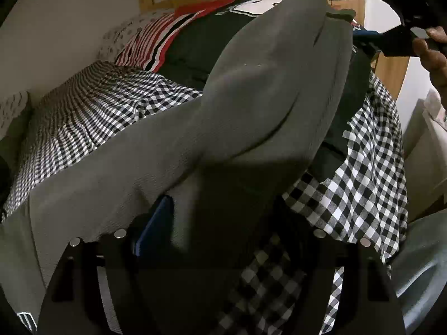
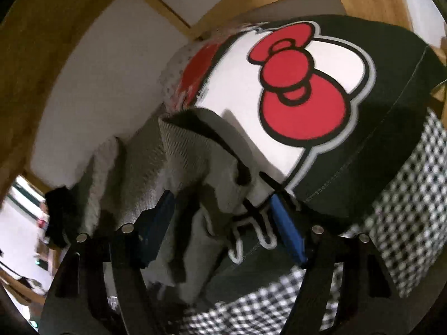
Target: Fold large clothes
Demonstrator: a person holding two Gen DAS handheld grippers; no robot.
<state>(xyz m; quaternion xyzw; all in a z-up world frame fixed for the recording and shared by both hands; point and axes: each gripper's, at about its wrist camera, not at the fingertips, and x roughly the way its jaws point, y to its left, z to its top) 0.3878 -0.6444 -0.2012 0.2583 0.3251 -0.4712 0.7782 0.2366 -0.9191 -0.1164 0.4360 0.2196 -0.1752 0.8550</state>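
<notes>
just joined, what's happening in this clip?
A person with a handheld gripper in each hand is working a grey garment over a bed covered in black-and-white check cloth. The left gripper has grey cloth draped across and between its fingers. The right gripper has a bunched ribbed edge of the grey garment between its blue pads, just above a dark cushion with a red bow print. No fold is finished yet.
</notes>
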